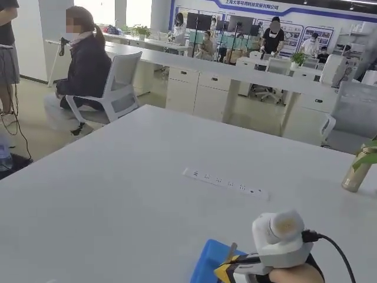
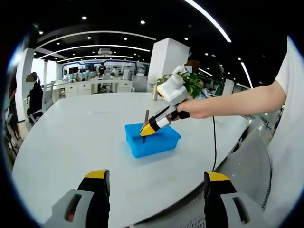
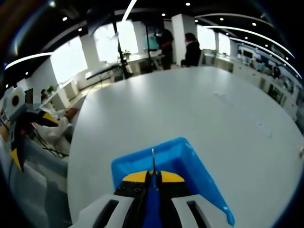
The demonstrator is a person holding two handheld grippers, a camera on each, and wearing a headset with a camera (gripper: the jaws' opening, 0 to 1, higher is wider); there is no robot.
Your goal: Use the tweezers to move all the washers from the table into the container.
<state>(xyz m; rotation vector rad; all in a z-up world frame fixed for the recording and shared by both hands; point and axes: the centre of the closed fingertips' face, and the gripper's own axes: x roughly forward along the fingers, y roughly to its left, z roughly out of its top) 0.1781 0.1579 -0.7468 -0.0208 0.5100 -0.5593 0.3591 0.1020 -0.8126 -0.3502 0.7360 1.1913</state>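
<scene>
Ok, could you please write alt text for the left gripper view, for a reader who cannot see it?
A hand holds the right gripper over a blue container on a white table, its jaws shut on tweezers. At the bottom, the jaws of the left gripper stand wide open.
</scene>
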